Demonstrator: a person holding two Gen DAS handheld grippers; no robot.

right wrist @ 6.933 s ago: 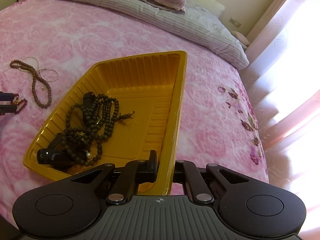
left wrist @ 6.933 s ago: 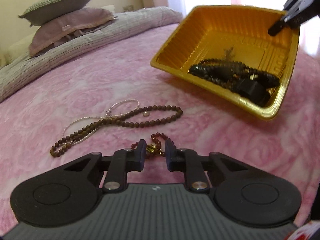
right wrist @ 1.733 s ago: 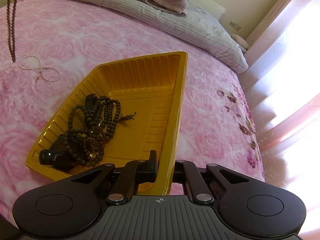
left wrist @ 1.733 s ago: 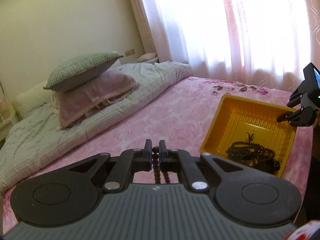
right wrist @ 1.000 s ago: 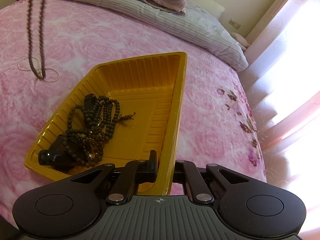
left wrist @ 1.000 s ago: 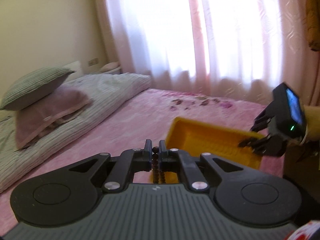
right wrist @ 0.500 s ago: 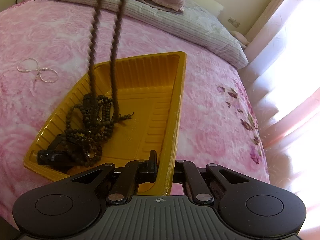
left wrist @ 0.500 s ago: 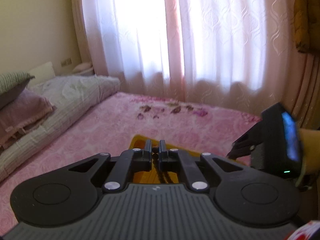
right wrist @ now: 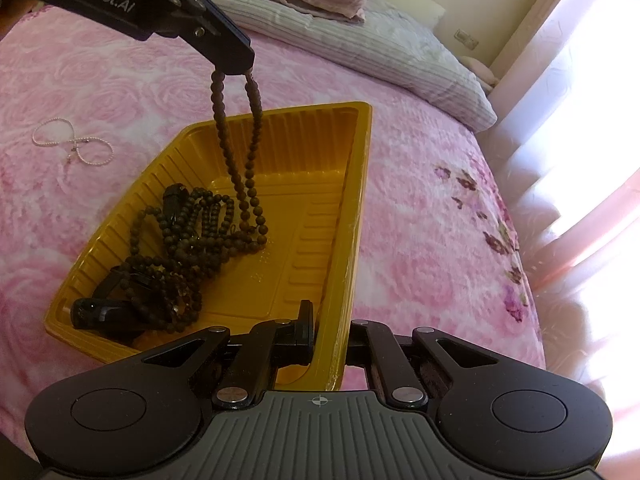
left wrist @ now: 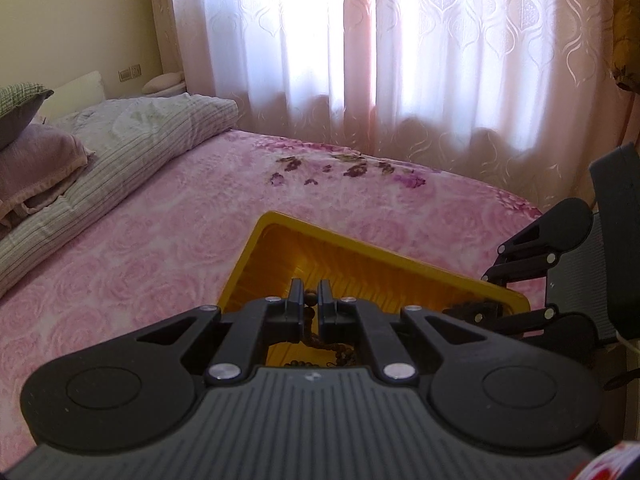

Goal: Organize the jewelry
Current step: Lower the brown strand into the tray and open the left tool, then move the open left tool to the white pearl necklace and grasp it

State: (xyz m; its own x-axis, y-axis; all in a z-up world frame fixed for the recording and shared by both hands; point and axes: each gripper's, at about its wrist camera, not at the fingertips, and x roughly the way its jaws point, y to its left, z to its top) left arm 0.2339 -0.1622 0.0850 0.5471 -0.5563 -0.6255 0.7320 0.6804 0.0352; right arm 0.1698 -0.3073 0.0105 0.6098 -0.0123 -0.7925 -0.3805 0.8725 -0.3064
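Observation:
My left gripper [left wrist: 309, 298] is shut on a brown bead necklace [right wrist: 236, 152]. In the right wrist view the left gripper [right wrist: 234, 66] holds it above the yellow tray [right wrist: 304, 136], and the strand's lower end rests among dark bead strands [right wrist: 184, 240] and a black object [right wrist: 104, 314] in the tray. My right gripper [right wrist: 326, 332] is shut on the tray's near rim. In the left wrist view the tray [left wrist: 360, 256] lies just below the fingers, with the right gripper [left wrist: 496, 312] at its right corner.
A white pearl necklace [right wrist: 72, 142] lies on the pink rose blanket [right wrist: 420, 240] left of the tray. Pillows [left wrist: 36, 152] and a striped quilt [left wrist: 120, 152] lie at the bed's head. Curtains [left wrist: 400, 60] hang past the far edge.
My left gripper has carried the brown necklace over the tray and lowered it, so its lower end now lies in the tray. The right gripper and tray have stayed still.

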